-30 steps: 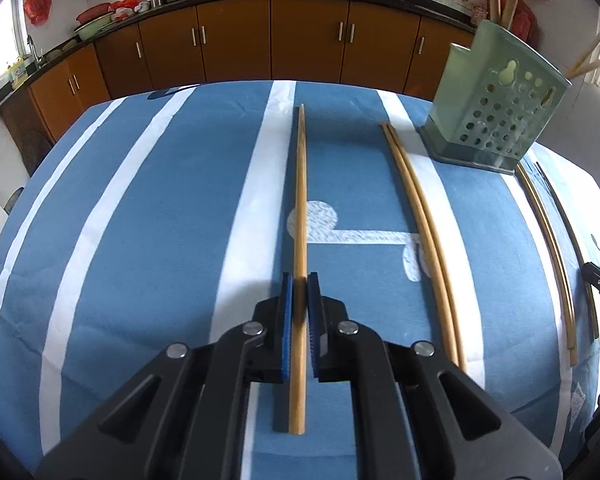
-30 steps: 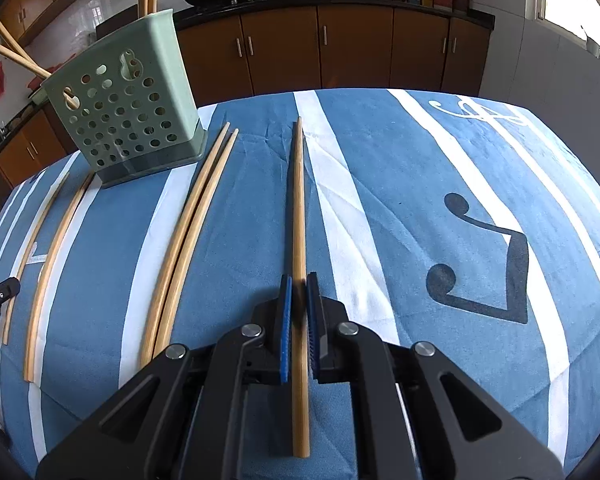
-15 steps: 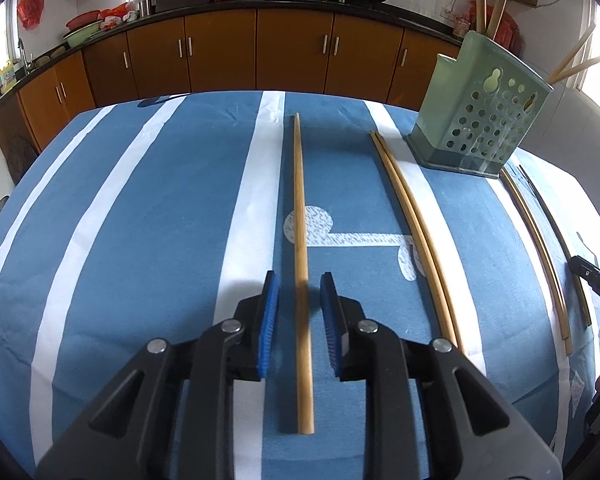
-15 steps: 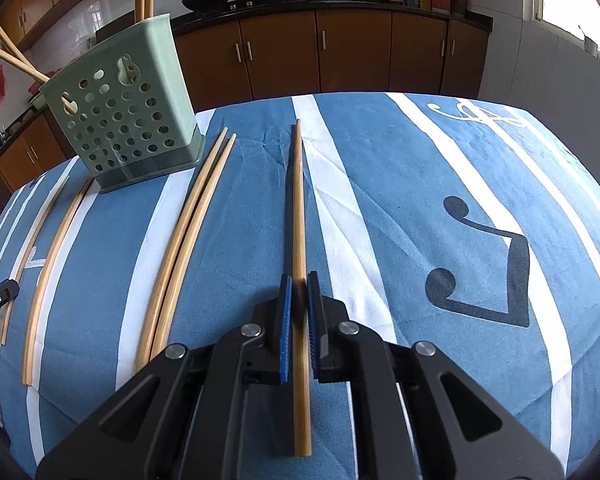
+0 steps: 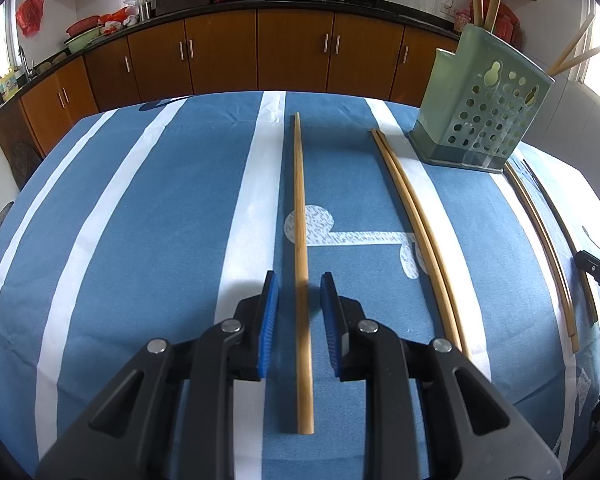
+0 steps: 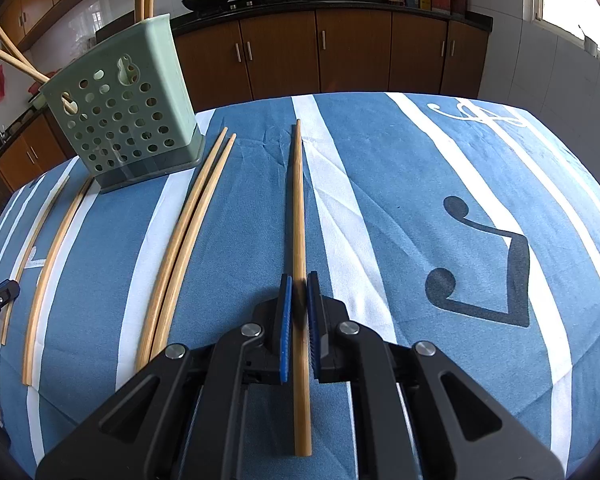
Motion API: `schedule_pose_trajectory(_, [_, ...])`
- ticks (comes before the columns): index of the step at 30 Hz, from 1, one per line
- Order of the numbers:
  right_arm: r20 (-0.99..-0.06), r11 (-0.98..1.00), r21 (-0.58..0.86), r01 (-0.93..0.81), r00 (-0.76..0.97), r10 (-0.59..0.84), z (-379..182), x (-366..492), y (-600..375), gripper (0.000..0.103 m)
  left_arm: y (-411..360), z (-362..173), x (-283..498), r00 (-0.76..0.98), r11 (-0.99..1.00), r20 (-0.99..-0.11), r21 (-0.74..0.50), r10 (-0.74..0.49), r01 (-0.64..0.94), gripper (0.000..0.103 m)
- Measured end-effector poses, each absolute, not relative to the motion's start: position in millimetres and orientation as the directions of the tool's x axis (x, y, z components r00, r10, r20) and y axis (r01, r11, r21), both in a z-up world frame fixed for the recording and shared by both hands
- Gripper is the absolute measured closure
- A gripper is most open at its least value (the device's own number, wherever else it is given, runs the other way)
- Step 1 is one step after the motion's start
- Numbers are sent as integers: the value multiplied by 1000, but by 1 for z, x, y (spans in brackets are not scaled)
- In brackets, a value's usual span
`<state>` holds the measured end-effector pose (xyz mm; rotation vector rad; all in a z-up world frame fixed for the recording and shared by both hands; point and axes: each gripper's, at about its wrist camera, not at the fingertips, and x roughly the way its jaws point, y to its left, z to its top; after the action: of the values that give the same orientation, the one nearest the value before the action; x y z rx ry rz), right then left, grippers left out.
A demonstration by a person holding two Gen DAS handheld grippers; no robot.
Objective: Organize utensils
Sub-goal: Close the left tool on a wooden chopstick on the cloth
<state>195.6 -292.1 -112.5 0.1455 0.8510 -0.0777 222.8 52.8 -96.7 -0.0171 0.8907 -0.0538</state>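
A long bamboo chopstick [image 5: 300,216] lies on the blue striped tablecloth [image 5: 160,220], between the fingers of my open left gripper [image 5: 299,300], which does not touch it. My right gripper [image 6: 298,300] is shut on another chopstick [image 6: 298,208] that points away over the cloth. A green perforated utensil holder [image 5: 482,120] stands at the far right in the left wrist view and at the far left [image 6: 124,116] in the right wrist view. It holds several chopsticks.
A pair of chopsticks [image 5: 416,232] lies between the grippers, also in the right wrist view [image 6: 188,236]. Two more chopsticks [image 5: 540,240] lie near the right edge. Brown kitchen cabinets [image 5: 292,52] stand behind the table.
My left gripper has opened and let go of its chopstick, which now lies on the cloth. My right gripper stays shut on its chopstick.
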Motion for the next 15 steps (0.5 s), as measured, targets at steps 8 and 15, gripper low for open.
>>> schedule_pose_trajectory(8, [-754,987,97,127,657,-10,-112,195,-292,94,53,-97,223,628,999,-776,-39,-54,39,80])
schedule_pose_trajectory(15, [-755,988,89,126,656,-15,-112,195,-292,94,52,-97,223,628,999,-776,-36,-53,39,80])
